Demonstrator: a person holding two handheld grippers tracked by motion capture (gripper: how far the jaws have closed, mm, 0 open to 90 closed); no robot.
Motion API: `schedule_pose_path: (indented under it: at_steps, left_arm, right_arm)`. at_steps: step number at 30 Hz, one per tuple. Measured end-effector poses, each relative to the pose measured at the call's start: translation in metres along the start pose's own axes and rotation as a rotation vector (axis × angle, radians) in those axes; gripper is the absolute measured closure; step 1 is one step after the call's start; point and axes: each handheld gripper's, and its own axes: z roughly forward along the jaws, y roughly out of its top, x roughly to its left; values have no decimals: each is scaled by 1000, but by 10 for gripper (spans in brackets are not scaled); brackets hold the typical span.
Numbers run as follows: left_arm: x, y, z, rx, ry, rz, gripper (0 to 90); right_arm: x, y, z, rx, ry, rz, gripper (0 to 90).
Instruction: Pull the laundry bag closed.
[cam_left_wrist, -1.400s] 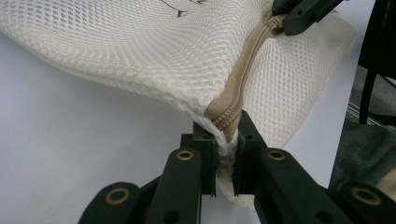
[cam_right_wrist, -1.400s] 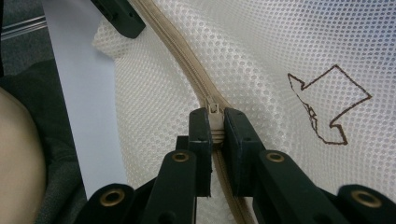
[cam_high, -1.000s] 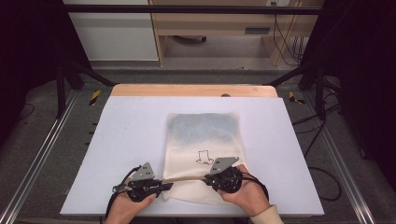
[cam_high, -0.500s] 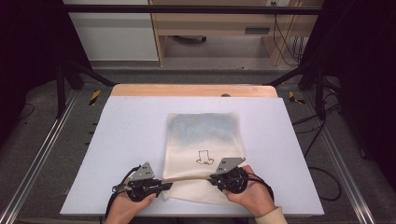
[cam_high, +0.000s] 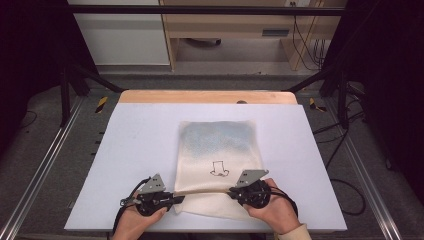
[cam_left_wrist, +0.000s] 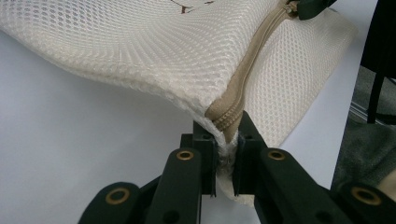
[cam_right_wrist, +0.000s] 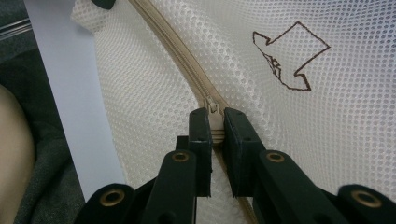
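— Mesh, cream-coloured: that's the mesh bag (cam_high: 218, 160), flat on the white table (cam_high: 140, 135), near its front edge. Where are the hands?

— Both low at the near edge, forearms coming in from below. The left tongs (cam_left_wrist: 227, 140) are clamped on the bag's corner, right at the end of the tan zipper (cam_right_wrist: 177, 51).

— And the other?

— The right tongs (cam_right_wrist: 214, 122) are pinched on the zipper pull (cam_right_wrist: 213, 106), further along the same seam. The zipper runs taut between them.

— Room to move?

— Bare table left and right of the bag; little between the hands and the front edge.
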Motion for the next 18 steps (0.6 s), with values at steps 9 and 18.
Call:
schedule_pose_path:
  at_steps: [9,18]
  left_arm:
    - [0,0,0,1,0,2,822]
    - [0,0,0,2,-1,2,822]
  right_arm:
    - [-3,-5,-4,-1,-8,12,823]
    - [-7,-11,-11,4,-19,26,823]
